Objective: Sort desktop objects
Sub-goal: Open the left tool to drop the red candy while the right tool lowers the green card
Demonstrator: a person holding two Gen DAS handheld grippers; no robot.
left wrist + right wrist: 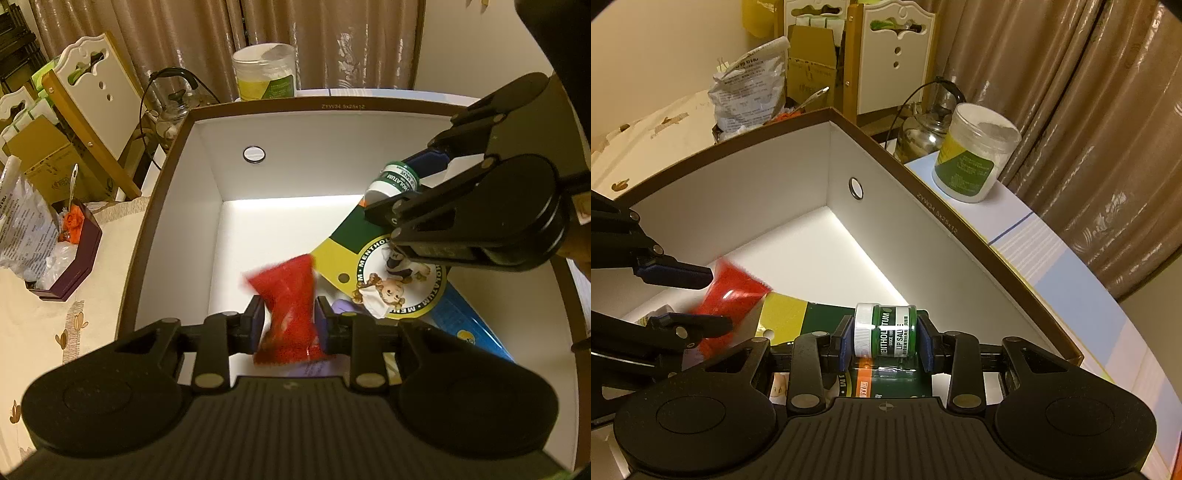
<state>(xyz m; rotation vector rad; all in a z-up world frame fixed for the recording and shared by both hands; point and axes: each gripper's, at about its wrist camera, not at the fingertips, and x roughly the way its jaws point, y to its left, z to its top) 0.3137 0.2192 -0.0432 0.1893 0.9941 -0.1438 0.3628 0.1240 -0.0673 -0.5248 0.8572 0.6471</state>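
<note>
A red packet (290,314) is being squeezed at its middle between the pads of the left gripper (290,321), so that its two ends are flaring out; the soft film is being pinched at the waist, probably because there it gives a firm hold. Just ahead of this gripper the packet is being kept above the white floor of the box (207,155), over a purple item that is mostly hidden.

A small green jar (884,330) of lip salve is being clamped sideways by the right gripper (884,332), one pad on its white cap and the other on its base. It is being carried just above a green and yellow card (798,314) lying on the floor of the box, beside a blue flat pack (465,317).

Both things are apparently being lowered into the box for sorting. Farther off, behind the far wall, a plastic tub (975,155) is standing outside the box.
</note>
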